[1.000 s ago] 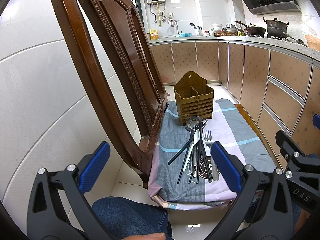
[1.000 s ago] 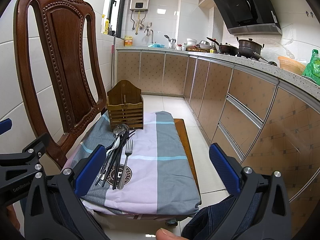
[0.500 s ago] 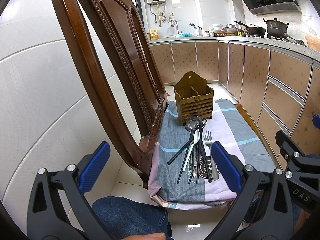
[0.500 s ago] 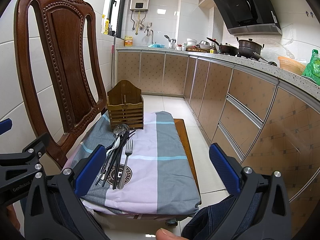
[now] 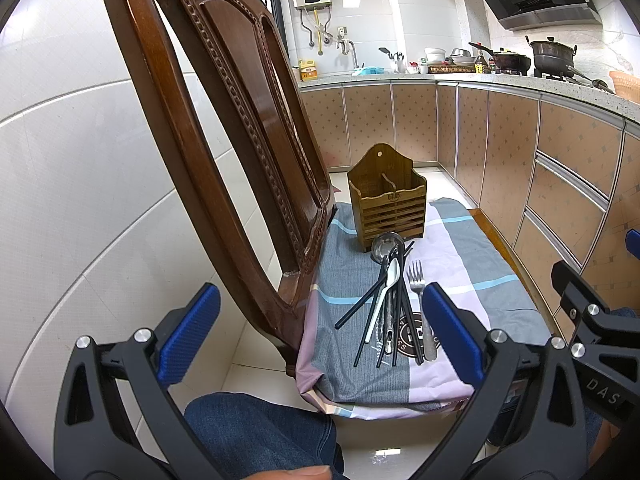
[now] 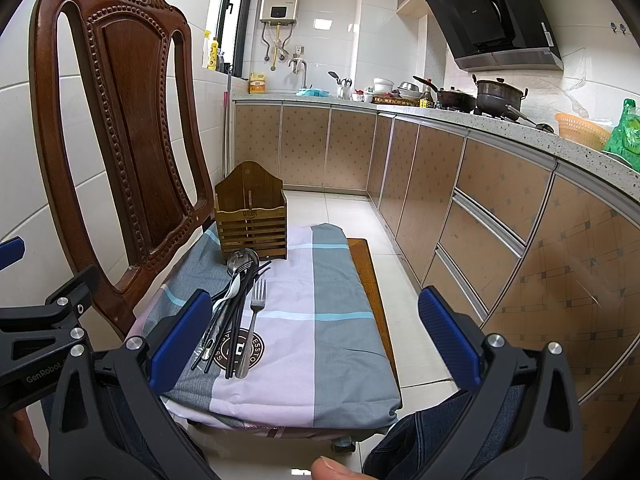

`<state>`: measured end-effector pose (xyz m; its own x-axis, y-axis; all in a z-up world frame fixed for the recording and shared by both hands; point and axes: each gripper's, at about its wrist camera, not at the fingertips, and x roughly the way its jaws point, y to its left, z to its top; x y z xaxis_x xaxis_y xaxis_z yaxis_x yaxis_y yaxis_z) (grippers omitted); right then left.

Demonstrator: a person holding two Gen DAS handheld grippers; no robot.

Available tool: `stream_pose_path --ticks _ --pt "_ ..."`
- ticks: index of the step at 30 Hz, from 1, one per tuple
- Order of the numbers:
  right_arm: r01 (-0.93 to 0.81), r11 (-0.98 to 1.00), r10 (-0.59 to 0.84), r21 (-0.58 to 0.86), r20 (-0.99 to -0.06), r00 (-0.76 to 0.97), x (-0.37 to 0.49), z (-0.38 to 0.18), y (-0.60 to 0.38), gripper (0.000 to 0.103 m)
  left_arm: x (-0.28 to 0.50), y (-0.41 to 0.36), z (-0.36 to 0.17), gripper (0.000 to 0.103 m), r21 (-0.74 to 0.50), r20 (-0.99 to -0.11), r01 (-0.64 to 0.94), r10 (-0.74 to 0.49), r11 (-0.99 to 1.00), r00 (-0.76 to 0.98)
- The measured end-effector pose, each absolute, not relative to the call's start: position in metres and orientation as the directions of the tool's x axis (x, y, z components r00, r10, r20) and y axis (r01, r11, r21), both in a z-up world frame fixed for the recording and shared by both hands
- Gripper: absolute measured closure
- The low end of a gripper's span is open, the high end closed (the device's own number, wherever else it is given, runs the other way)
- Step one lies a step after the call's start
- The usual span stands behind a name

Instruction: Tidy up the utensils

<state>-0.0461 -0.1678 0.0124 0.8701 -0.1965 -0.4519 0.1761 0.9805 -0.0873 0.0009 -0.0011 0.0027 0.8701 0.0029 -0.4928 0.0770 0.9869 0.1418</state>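
black frames (image 5: 100, 392) — blue pads (image 5: 188, 336), jeans (image 5: 256, 436)

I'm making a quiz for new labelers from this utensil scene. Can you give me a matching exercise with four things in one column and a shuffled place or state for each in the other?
Things:
1. fork
2. wooden holder
3. left claw
4. ladle

Places or states:
A. open, holding nothing
B. at the far end of the cloth, with no utensils in it
C. rightmost piece of the utensil pile
D. bowl nearest the holder's base

Pairs: 1-C, 2-B, 3-A, 4-D
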Motion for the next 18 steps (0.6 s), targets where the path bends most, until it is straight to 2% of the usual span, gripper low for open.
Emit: stream_pose_path --ticks 5,8,10,13,15,17,18 --pt "0.181 0.978 -0.208 -0.103 -0.453 0.867 -0.044 0.013 -0.168 0.003 0.008 -0.002 0.0 0.004 0.157 -0.515 0.074 0.018 0.985 0.857" --pt "0.228 0.958 -0.285 -0.175 -0.47 0.836 -0.028 0.007 -0.173 0.003 0.021 -0.001 -0.013 0.004 0.196 -0.563 0.047 0.073 0.98 0.823" --pt "0.223 0.955 -0.294 -0.197 -0.522 0.801 -0.01 -0.004 -0.18 0.003 0.032 0.0 -0.025 0.004 0.202 -0.608 0.044 0.09 0.978 0.789" --pt "0.169 0.972 -0.234 -0.162 -0.645 0.727 0.025 -0.034 -0.196 0.003 0.041 0.002 -0.04 0.004 0.187 -0.657 0.06 0.08 0.98 0.75" --pt "0.118 0.981 -0.192 -0.151 -0.724 0.663 0.053 -0.06 -0.2 0.008 0.048 -0.002 -0.048 0.008 0.172 -0.68 0.096 0.048 0.98 0.732" --pt "0.077 0.991 -0.133 -0.109 -0.788 0.601 0.081 -0.082 -0.2 0.029 0.055 -0.008 -0.055 0.02 0.154 -0.705 0.132 0.015 0.979 0.709" --pt "0.065 0.995 -0.102 -0.079 -0.814 0.572 0.094 -0.091 -0.2 0.036 0.062 -0.011 -0.059 0.027 0.137 -0.721 0.154 -0.008 0.979 0.693"
